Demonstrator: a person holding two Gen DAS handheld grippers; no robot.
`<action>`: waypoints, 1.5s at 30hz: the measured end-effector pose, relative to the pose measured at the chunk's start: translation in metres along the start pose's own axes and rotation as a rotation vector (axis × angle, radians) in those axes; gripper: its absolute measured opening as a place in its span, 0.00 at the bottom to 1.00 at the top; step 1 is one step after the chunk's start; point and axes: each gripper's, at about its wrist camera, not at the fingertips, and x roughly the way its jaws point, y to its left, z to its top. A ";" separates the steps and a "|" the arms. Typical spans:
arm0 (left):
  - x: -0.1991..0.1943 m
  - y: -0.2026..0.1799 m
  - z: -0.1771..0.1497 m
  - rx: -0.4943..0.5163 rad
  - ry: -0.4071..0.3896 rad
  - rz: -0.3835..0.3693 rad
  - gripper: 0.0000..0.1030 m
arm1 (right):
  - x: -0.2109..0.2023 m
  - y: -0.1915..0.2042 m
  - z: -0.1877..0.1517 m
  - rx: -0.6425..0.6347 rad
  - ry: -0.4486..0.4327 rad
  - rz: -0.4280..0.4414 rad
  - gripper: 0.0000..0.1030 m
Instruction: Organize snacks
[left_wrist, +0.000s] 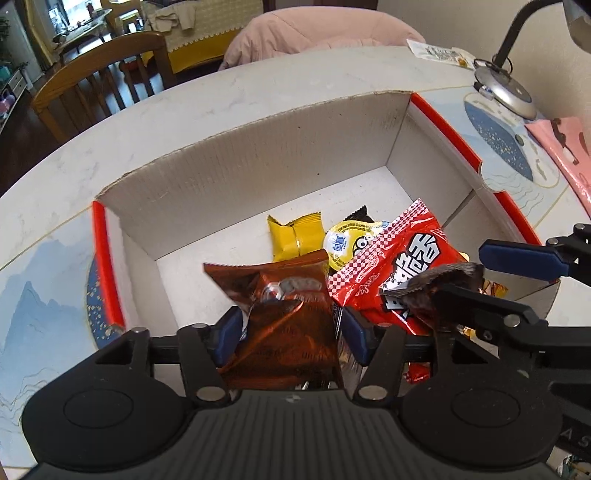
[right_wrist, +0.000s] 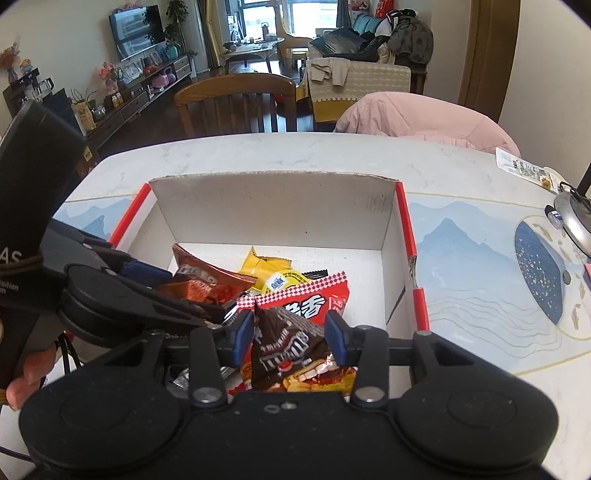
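left wrist view: cardboard box (left_wrist: 229, 173) holds the snacks. inside its near end, left gripper (left_wrist: 291, 328) straddles the copper-brown packet (left_wrist: 284, 332), pads loosened off it; right gripper (right_wrist: 290, 332) likewise straddles the dark chocolate packet (right_wrist: 284, 347), unclamped.

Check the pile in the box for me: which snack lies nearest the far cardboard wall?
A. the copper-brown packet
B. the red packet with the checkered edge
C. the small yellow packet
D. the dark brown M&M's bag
C: the small yellow packet lies farthest back in the cardboard box, beyond the other snacks.
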 end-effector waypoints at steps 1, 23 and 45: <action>-0.003 0.001 -0.002 -0.004 -0.008 -0.007 0.59 | -0.002 0.001 -0.001 0.002 -0.004 0.002 0.41; -0.100 0.035 -0.056 -0.024 -0.231 -0.090 0.59 | -0.076 0.043 -0.022 0.057 -0.166 0.014 0.77; -0.173 0.044 -0.111 -0.057 -0.417 -0.128 0.84 | -0.123 0.066 -0.051 0.105 -0.349 -0.014 1.00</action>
